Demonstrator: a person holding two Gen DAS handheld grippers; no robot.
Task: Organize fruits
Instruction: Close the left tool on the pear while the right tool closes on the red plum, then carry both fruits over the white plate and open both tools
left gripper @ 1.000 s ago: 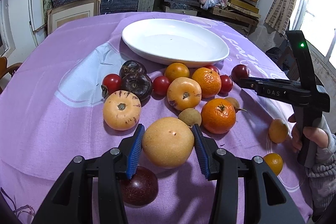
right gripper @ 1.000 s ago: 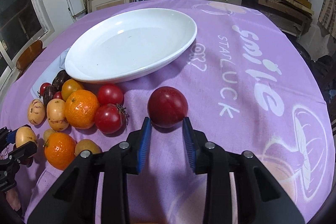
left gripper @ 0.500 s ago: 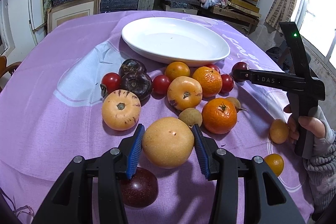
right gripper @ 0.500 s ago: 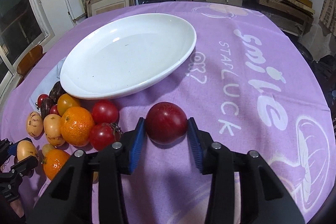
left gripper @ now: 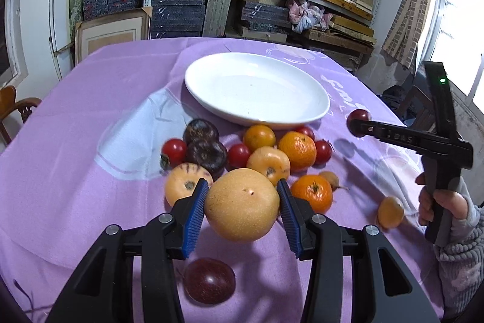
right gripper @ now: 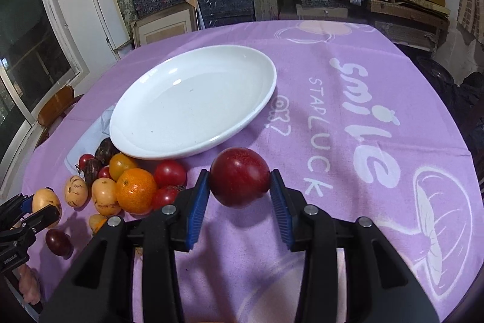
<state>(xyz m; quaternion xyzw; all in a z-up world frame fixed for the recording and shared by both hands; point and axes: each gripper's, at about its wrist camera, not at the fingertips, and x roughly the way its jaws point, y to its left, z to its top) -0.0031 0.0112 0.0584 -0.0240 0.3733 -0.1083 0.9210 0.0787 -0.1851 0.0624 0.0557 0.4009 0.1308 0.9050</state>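
Note:
My left gripper (left gripper: 242, 186) is shut on a big golden-yellow round fruit (left gripper: 242, 208) and holds it just above the purple cloth. My right gripper (right gripper: 239, 176) is shut on a dark red plum (right gripper: 239, 180), raised off the cloth in front of the white oval plate (right gripper: 181, 153). The left wrist view shows that plum (left gripper: 357, 115) at the tip of the right gripper (left gripper: 361, 127), right of the plate (left gripper: 320, 111). The plate has nothing in it. In the right wrist view the left gripper (right gripper: 30, 208) and its yellow fruit (right gripper: 45, 199) sit at the far left.
Oranges (left gripper: 298, 146), red tomatoes (left gripper: 174, 149), dark purple fruits (left gripper: 205, 153) and pale striped fruits (left gripper: 184, 186) are heaped on the cloth in front of the plate. A dark maroon fruit (left gripper: 210, 280) lies under the left gripper. A small orange fruit (left gripper: 390, 211) lies by a person's hand (left gripper: 447, 205). Shelves of boxes stand behind the table.
The right gripper slid forward around the red plum, closed on it and lifted it. The left gripper rose with the yellow fruit, which now hangs clear of the cloth.

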